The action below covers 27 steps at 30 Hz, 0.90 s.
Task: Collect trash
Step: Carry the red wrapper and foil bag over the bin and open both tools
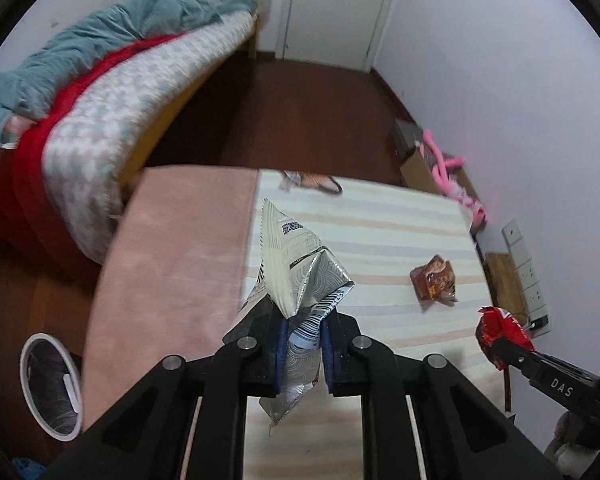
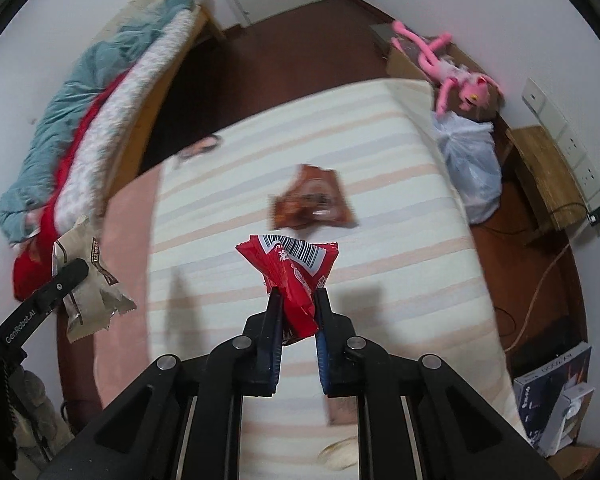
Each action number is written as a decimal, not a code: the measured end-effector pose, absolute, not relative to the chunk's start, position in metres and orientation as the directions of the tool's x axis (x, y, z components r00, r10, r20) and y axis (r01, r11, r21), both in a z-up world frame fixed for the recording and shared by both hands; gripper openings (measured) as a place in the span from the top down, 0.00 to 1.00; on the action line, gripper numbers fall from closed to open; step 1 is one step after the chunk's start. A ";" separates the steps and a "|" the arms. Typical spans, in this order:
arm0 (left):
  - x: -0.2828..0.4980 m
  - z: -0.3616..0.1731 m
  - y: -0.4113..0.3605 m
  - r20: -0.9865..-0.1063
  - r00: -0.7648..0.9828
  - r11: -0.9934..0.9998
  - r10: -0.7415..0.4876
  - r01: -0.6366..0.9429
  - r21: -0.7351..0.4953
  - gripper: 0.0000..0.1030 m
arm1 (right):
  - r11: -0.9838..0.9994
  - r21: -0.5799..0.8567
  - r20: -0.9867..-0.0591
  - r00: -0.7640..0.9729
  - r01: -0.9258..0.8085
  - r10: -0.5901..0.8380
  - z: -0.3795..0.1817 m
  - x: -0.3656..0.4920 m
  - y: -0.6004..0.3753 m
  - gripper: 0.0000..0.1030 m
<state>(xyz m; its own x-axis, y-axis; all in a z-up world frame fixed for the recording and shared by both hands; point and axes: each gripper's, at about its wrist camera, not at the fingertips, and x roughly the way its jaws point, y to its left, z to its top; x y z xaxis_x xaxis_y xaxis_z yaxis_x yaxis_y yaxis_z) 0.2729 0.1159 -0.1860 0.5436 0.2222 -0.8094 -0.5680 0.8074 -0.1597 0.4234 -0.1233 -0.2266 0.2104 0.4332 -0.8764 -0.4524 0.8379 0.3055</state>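
My left gripper (image 1: pixel 303 322) is shut on a crumpled silver and beige snack wrapper (image 1: pixel 296 268), held above the striped mattress (image 1: pixel 380 240); it shows at the left of the right wrist view (image 2: pixel 86 280). My right gripper (image 2: pixel 296 300) is shut on a red wrapper (image 2: pixel 296 268) with a barcode, also seen at the right of the left wrist view (image 1: pixel 500 332). A brown wrapper (image 2: pixel 310 200) lies on the mattress ahead, seen too in the left wrist view (image 1: pixel 434 278). Another wrapper (image 1: pixel 314 182) lies at the mattress's far edge. A white trash bin (image 1: pixel 50 386) stands on the floor at lower left.
A bed with teal and red bedding (image 1: pixel 100 80) lies to the left. A pink towel (image 1: pixel 172 260) covers the mattress's left part. A pink plush toy (image 2: pixel 456 68), a cardboard box, a white plastic bag (image 2: pixel 470 160) and a wooden stand (image 2: pixel 548 176) sit along the right wall.
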 end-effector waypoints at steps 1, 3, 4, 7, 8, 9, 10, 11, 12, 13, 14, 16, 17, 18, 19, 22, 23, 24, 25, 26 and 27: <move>0.264 -0.177 0.117 -0.799 0.552 0.806 0.238 -0.572 -0.156 0.89 | 0.828 0.309 -0.869 0.214 -0.469 0.446 -0.218 0.414 -0.118 0.86; 0.242 -0.158 0.122 -0.776 0.570 0.799 0.272 -0.583 -0.147 0.89 | 0.805 0.321 -0.854 0.215 -0.499 0.474 -0.203 0.397 -0.106 0.86; 0.232 -0.151 0.125 -0.766 0.577 0.796 0.284 -0.587 -0.147 0.89 | 0.793 0.325 -0.847 0.215 -0.515 0.486 -0.196 0.389 -0.100 0.86; 0.195 -0.130 0.137 -0.736 0.587 0.776 0.336 -0.616 -0.136 0.89 | 0.746 0.344 -0.821 0.203 -0.570 0.534 -0.174 0.357 -0.071 0.86; 0.178 -0.122 0.145 -0.725 0.588 0.764 0.358 -0.631 -0.135 0.89 | 0.721 0.352 -0.810 0.192 -0.596 0.555 -0.165 0.341 -0.057 0.86; 0.161 -0.114 0.152 -0.714 0.589 0.751 0.379 -0.646 -0.136 0.89 | 0.707 0.356 -0.803 0.186 -0.611 0.566 -0.161 0.332 -0.048 0.86; 0.150 -0.110 0.157 -0.707 0.588 0.742 0.393 -0.657 -0.134 0.89 | 0.682 0.362 -0.793 0.175 -0.636 0.584 -0.154 0.317 -0.033 0.86; 0.133 -0.103 0.166 -0.695 0.584 0.728 0.419 -0.674 -0.128 0.89 | 0.660 0.367 -0.785 0.163 -0.656 0.598 -0.148 0.303 -0.021 0.86; 0.120 -0.098 0.172 -0.687 0.580 0.716 0.438 -0.687 -0.124 0.89 | 0.641 0.370 -0.779 0.151 -0.672 0.608 -0.144 0.292 -0.009 0.86; 0.104 -0.093 0.180 -0.678 0.575 0.700 0.458 -0.703 -0.124 0.89 | 0.623 0.374 -0.774 0.139 -0.687 0.617 -0.141 0.281 0.002 0.86; 0.089 -0.089 0.188 -0.674 0.570 0.686 0.470 -0.716 -0.127 0.89 | 0.594 0.380 -0.768 0.117 -0.709 0.630 -0.138 0.264 0.020 0.86; 0.062 -0.082 0.204 -0.666 0.556 0.660 0.497 -0.740 -0.126 0.89 | 0.555 0.389 -0.761 0.082 -0.735 0.643 -0.135 0.239 0.049 0.86; 0.046 -0.080 0.213 -0.664 0.544 0.646 0.513 -0.754 -0.119 0.89 | 0.534 0.392 -0.759 0.063 -0.749 0.648 -0.135 0.225 0.065 0.86; 0.029 -0.079 0.223 -0.663 0.531 0.628 0.527 -0.769 -0.117 0.89 | 0.516 0.394 -0.759 0.047 -0.760 0.649 -0.136 0.213 0.078 0.86; 0.019 -0.080 0.229 -0.664 0.525 0.618 0.532 -0.777 -0.120 0.89 | 0.496 0.397 -0.761 0.025 -0.772 0.649 -0.138 0.198 0.093 0.86; -0.019 -0.088 0.255 -0.676 0.488 0.570 0.552 -0.813 -0.121 0.89 | 0.445 0.400 -0.773 -0.034 -0.802 0.634 -0.152 0.158 0.137 0.87; -0.033 -0.094 0.267 -0.686 0.476 0.553 0.550 -0.823 -0.128 0.89 | 0.429 0.402 -0.780 -0.056 -0.809 0.624 -0.160 0.145 0.152 0.86; -0.044 -0.101 0.276 -0.696 0.467 0.538 0.546 -0.832 -0.136 0.89 | 0.419 0.403 -0.785 -0.071 -0.813 0.616 -0.166 0.135 0.163 0.87; -0.054 -0.109 0.286 -0.710 0.458 0.524 0.535 -0.839 -0.147 0.89 | 0.405 0.403 -0.795 -0.094 -0.820 0.600 -0.177 0.120 0.180 0.87; -0.066 -0.120 0.298 -0.729 0.450 0.508 0.516 -0.846 -0.163 0.89 | 0.396 0.404 -0.805 -0.114 -0.825 0.582 -0.188 0.107 0.195 0.87; -0.079 -0.133 0.311 -0.749 0.444 0.485 0.492 -0.854 -0.188 0.89 | 0.388 0.404 -0.815 -0.134 -0.828 0.564 -0.200 0.093 0.210 0.87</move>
